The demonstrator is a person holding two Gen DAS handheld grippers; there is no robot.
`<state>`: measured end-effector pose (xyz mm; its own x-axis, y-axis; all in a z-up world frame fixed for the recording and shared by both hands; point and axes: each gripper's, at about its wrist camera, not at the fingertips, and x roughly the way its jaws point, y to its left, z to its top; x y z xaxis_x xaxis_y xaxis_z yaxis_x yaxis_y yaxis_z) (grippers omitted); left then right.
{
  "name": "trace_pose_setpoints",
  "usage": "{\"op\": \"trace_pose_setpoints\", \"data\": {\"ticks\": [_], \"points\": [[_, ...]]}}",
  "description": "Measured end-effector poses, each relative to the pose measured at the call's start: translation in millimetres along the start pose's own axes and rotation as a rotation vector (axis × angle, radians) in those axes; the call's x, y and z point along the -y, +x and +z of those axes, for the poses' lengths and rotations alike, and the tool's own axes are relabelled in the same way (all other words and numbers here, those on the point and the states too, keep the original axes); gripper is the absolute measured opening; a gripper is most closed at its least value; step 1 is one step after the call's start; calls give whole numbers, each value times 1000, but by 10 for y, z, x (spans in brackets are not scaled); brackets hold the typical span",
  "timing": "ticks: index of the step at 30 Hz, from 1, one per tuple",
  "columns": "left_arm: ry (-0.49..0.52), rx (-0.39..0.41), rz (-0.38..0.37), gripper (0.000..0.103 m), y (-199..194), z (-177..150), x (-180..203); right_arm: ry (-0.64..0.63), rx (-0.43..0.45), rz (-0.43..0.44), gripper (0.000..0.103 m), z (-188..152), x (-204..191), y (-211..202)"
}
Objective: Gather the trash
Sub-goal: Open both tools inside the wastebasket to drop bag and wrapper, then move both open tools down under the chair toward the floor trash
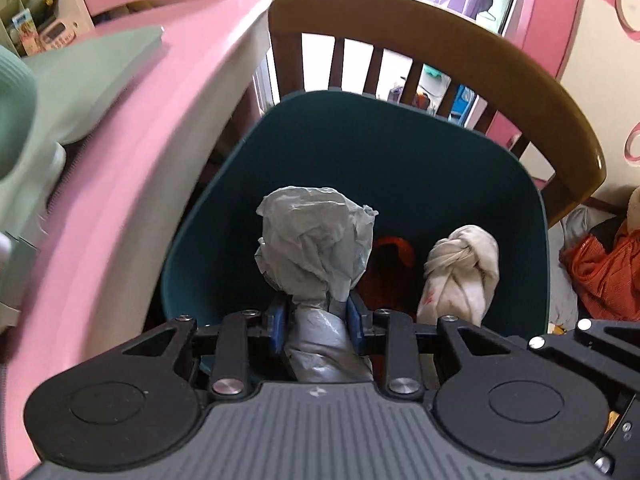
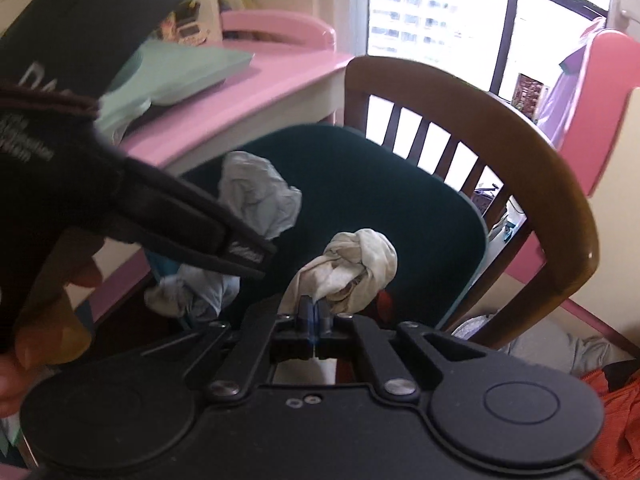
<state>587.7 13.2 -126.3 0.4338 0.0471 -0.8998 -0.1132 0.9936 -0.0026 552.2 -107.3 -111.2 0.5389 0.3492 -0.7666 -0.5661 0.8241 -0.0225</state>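
- Two pieces of trash are held, one per gripper, both over the single dark teal bin (image 1: pixel 400 168).
- The left gripper (image 1: pixel 316 320) has its jaws pinching a crumpled grey wad (image 1: pixel 312 248), which sticks up past the blue pads.
- The right gripper (image 2: pixel 315 314) has its jaws pressed together on a knotted off-white rag (image 2: pixel 352 268).
- Both grippers tilt steeply downward, side by side.
- One wooden chair (image 1: pixel 460 52) stands behind the bin; one pink surface (image 1: pixel 132 160) lies to the left.

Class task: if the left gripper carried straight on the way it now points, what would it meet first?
Probably the inside of the dark teal plastic bin: the left gripper, holding a crumpled grey paper wad, points down into its opening. Depth is unclear.
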Motion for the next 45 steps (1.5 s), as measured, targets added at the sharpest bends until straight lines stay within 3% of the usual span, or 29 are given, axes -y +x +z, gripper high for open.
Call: {"op": "trace_pose_setpoints", "data": {"ticks": [9,13,17,19,26,34,45], "points": [[27,-55,12,32,212,-40,51,14,-33,14,16,-85,-1,20],[54,-46,9,45,216,-74,104,20,-33,10,17,-124,-8,-5],[71,-26,-10,66,156,-102,150,33,-16,9,30,-136,-5,-64],[61,-16,-23,69,108,-119,141,43,-7,7,38,-135,2,-99],[50,5,-46,69,-58,-162,80,86,32,6,48,-132,28,-288],[72,84,-89,69,-531,-307,-58,111,82,8,59,-187,-88,-591],[50,119,-151,69,-1058,-743,-433,155,134,2,70,-392,-460,-940]]}}
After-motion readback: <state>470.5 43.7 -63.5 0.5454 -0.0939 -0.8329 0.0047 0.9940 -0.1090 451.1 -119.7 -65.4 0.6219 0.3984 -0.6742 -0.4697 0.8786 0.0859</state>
